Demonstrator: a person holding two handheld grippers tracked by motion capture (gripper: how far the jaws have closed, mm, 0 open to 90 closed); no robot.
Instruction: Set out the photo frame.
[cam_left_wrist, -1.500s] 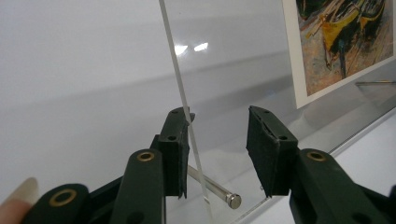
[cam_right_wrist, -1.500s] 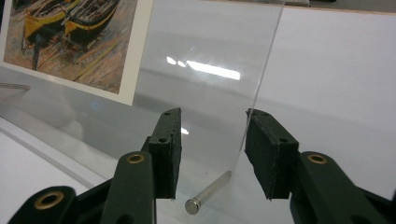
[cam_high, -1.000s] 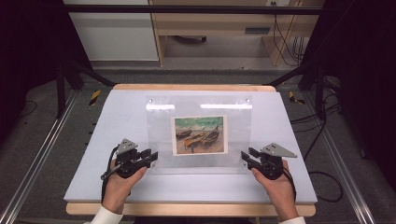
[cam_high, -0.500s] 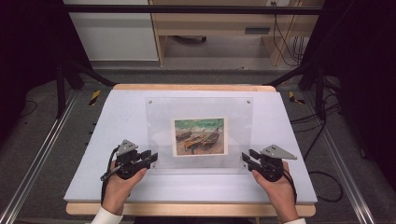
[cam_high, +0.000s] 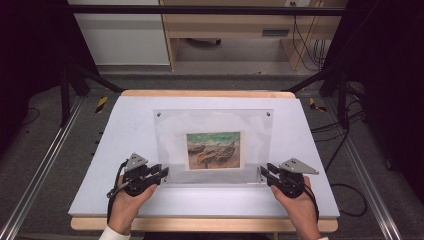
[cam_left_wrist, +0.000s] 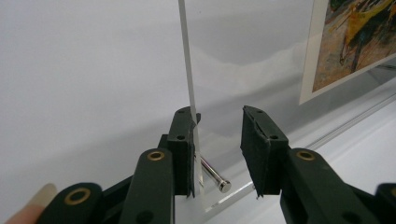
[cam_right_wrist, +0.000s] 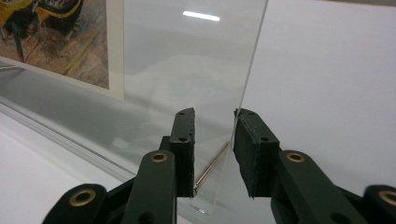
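A clear acrylic picture frame (cam_high: 215, 125) holding a print of boats (cam_high: 213, 150) lies on the white table (cam_high: 125, 130). My left gripper (cam_high: 164, 172) is at its near left corner and my right gripper (cam_high: 263, 171) is at its near right corner. In the left gripper view the jaws (cam_left_wrist: 219, 149) straddle the sheet's edge (cam_left_wrist: 187, 70) and a metal pin (cam_left_wrist: 214, 173); one pad touches the sheet and the other stands off it. The right gripper's jaws (cam_right_wrist: 214, 149) have just been closing around the sheet's edge (cam_right_wrist: 252, 60) and its pin (cam_right_wrist: 211, 169), with a gap left at one pad.
The table's wooden front lip (cam_high: 200, 224) runs just behind my hands. Metal rails (cam_high: 45, 165) flank the table on both sides. Cables (cam_high: 350, 200) lie on the floor at the right, and a wooden bench (cam_high: 225, 30) stands beyond the far edge.
The bright reflections along the sheet's far edge have gone. Both hands stay at the frame's near corners.
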